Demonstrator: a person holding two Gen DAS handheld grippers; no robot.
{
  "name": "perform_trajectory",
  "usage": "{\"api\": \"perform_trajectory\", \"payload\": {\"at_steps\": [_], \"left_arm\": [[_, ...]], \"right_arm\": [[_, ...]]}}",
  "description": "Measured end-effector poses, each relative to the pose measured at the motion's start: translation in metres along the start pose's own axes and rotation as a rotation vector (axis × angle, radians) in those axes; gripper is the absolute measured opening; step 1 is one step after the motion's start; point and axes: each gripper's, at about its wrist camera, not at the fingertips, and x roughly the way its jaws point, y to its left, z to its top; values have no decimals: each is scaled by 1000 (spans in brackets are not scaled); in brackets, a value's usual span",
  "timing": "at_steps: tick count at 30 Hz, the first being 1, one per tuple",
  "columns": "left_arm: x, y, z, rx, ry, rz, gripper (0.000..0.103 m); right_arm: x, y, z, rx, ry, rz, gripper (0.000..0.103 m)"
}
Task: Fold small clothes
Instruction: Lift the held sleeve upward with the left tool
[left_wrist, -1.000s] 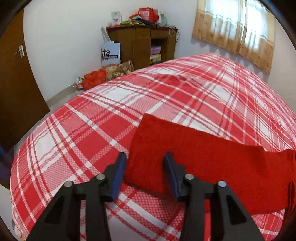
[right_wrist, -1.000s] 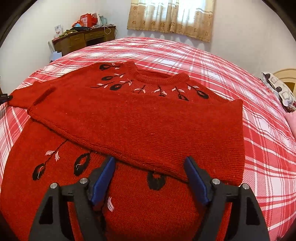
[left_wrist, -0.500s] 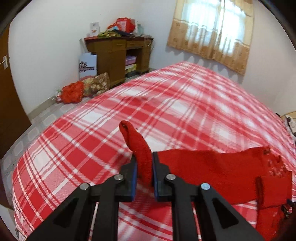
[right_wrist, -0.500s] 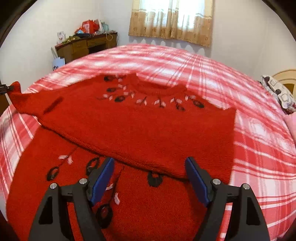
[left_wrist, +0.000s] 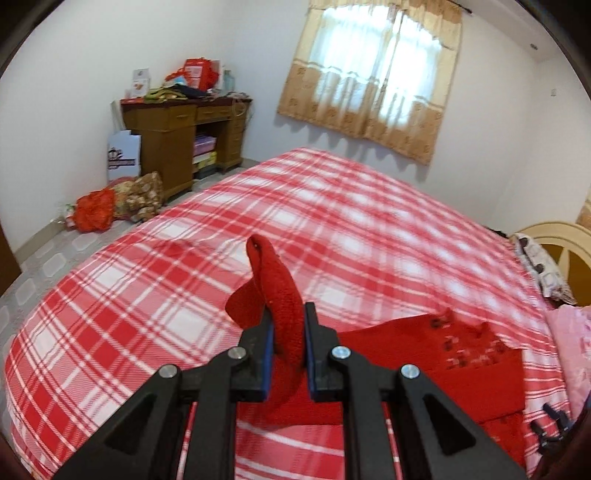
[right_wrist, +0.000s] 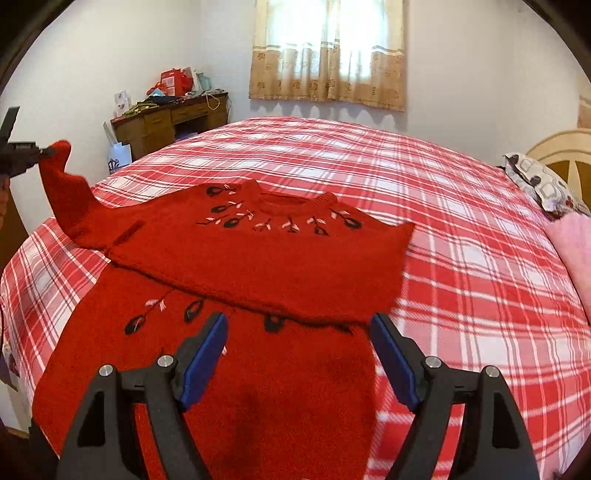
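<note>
R gripper (right_wrist: 297, 350) sits nearest, angled down over the near part of the red sweater (right_wrist: 258, 258); blue-padded jaws spread wide, nothing between them, pads not touching the knit. Sweater lies on the plaid bed (right_wrist: 461, 240), lower part folded w/ a hem edge running across just beyond the R fingertips; collar w/ dark leaf embroidery faces the far side.

L gripper (left_wrist: 289, 332) also tilts down, held up off the bed at the sweater's left side. Jaws pinched together on the sleeve (left_wrist: 280, 295), cuff sticking up past the fingertips and curling over. In the R wrist view the sleeve rises off the bed toward the L gripper at the left edge, pulled up and out from the body.

Farther: pillow (right_wrist: 543, 181) and pink cloth (right_wrist: 572, 240) on the right side of bed. Far left, wooden desk (left_wrist: 177, 136) w/ clutter on top, bags on floor beside it. Curtained window (right_wrist: 328, 48) on far wall.
</note>
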Motion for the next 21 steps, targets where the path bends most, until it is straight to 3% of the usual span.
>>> {"api": "perform_trajectory", "payload": {"at_steps": [21], "left_arm": [[-18,-132,28,58,-32,-149,14]], "right_arm": [[-29,-51,-43,145,-43,-38,80]]}}
